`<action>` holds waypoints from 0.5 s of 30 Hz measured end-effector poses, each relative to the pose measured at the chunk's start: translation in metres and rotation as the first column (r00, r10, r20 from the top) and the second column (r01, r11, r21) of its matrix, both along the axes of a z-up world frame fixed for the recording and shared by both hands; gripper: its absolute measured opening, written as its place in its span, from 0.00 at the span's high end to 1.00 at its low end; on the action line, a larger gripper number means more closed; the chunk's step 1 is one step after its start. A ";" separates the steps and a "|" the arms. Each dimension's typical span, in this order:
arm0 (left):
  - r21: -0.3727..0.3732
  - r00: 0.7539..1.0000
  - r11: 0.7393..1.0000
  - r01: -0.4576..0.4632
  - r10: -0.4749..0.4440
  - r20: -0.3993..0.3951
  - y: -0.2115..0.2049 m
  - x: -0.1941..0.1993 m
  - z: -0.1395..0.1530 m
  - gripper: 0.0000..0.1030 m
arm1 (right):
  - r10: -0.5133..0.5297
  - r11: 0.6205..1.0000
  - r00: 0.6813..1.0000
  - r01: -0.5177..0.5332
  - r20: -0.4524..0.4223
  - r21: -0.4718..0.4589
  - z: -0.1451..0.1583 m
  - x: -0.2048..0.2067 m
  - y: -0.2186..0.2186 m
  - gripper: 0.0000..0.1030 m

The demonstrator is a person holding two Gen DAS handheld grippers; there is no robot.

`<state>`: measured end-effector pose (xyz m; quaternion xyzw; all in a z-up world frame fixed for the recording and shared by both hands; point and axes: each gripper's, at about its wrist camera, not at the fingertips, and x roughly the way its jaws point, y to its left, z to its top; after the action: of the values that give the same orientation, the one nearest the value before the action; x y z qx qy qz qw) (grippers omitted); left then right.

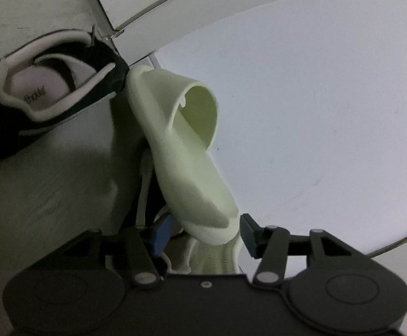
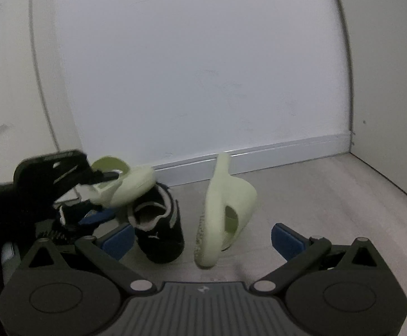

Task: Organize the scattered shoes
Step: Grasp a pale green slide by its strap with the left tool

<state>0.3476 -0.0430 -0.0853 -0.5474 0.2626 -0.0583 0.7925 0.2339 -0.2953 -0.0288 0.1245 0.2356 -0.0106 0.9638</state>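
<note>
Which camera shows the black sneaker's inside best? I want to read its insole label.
The left wrist view: the black sneaker opens toward the camera, with printed insole lettering visible. The right wrist view shows it smaller, from behind, partly under the held slipper.

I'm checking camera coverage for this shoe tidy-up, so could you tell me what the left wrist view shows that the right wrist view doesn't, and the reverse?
Only the left wrist view shows the left gripper closed on the heel of a pale green slide, and the black sneaker's printed insole.

Only the right wrist view shows the right gripper, open, and a second green slide standing on its edge on the floor.

Both show the held slide, the black sneaker and the white baseboard.
</note>
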 end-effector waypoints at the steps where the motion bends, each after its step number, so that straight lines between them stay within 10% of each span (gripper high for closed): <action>1: -0.001 1.000 1.000 -0.001 0.001 -0.002 -0.001 0.002 -0.001 0.48 | -0.018 0.999 1.000 0.018 -0.003 0.027 0.000 0.000 -0.004 0.00; 15: -0.059 0.993 0.992 -0.113 0.111 -0.035 0.001 0.033 -0.017 0.60 | -0.064 0.984 0.997 0.070 -0.038 0.162 -0.007 0.001 -0.024 0.00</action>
<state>0.3805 -0.0418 -0.1022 -0.5862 0.2421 -0.0130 0.7731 0.2354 -0.3192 -0.0360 0.2106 0.2470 -0.0257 0.9455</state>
